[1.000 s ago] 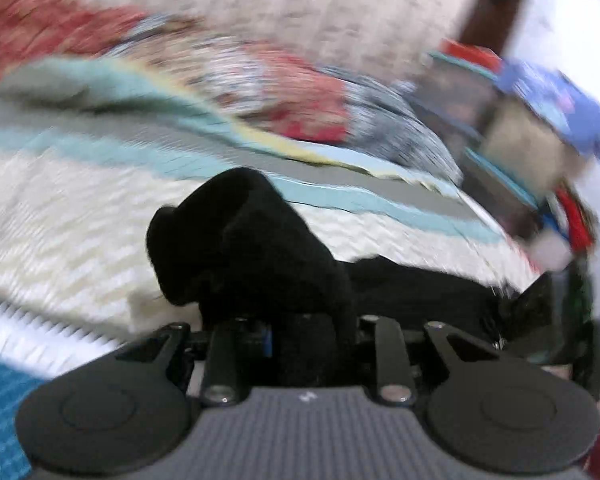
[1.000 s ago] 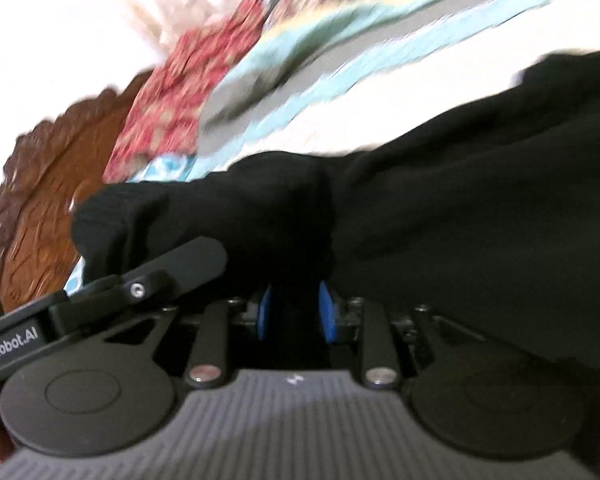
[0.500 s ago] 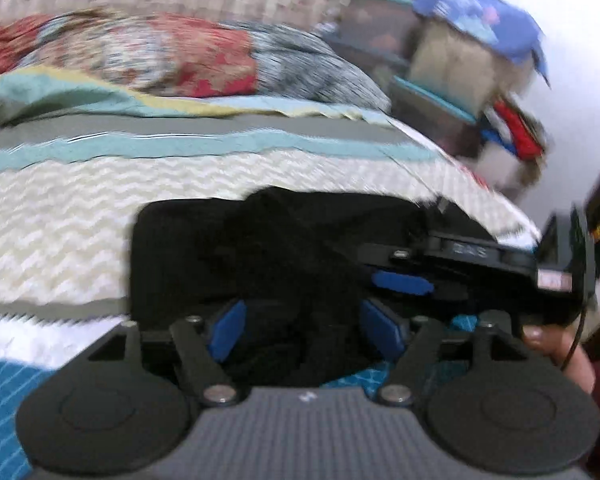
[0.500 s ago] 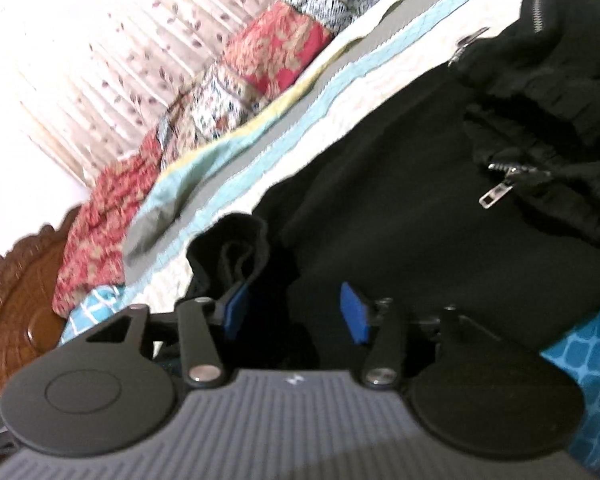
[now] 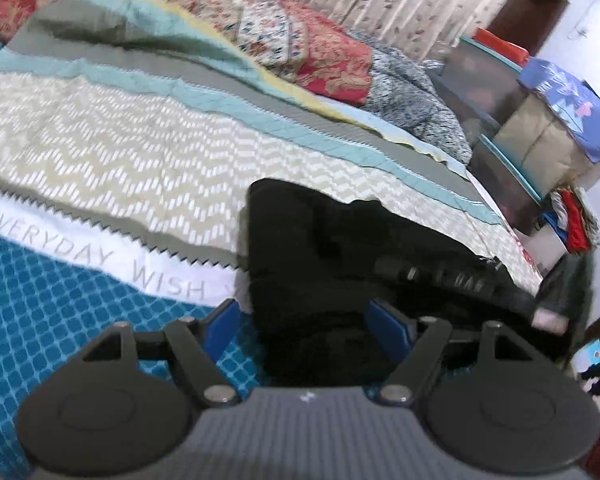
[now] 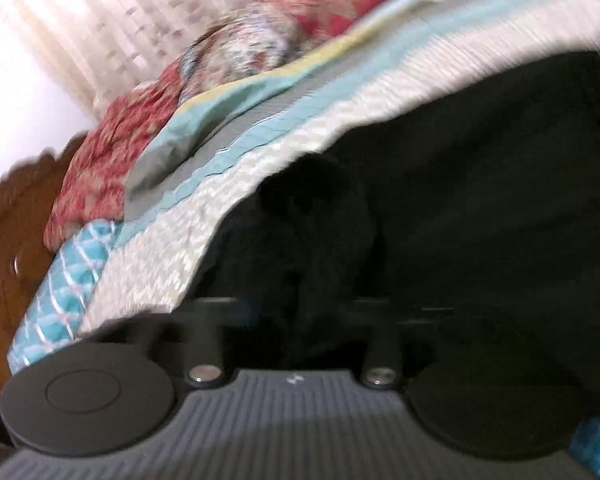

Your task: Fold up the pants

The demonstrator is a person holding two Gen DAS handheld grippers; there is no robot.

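Note:
The black pants lie folded in a thick stack on the patterned bedspread. My left gripper is open, its blue pads wide apart on either side of the stack's near edge. The right gripper shows as a dark bar across the pants on the right. In the blurred right wrist view the pants fill the right half, and my right gripper stands open with black cloth between its fingers.
Red floral pillows lie along the far side of the bed. Storage boxes and stacked clothes stand off the bed's right side. A carved wooden headboard is at left in the right wrist view.
Both grippers went from shut on the pants to open. The lifted fold now lies flat on the stack. The left gripper has drawn back a little from the stack.

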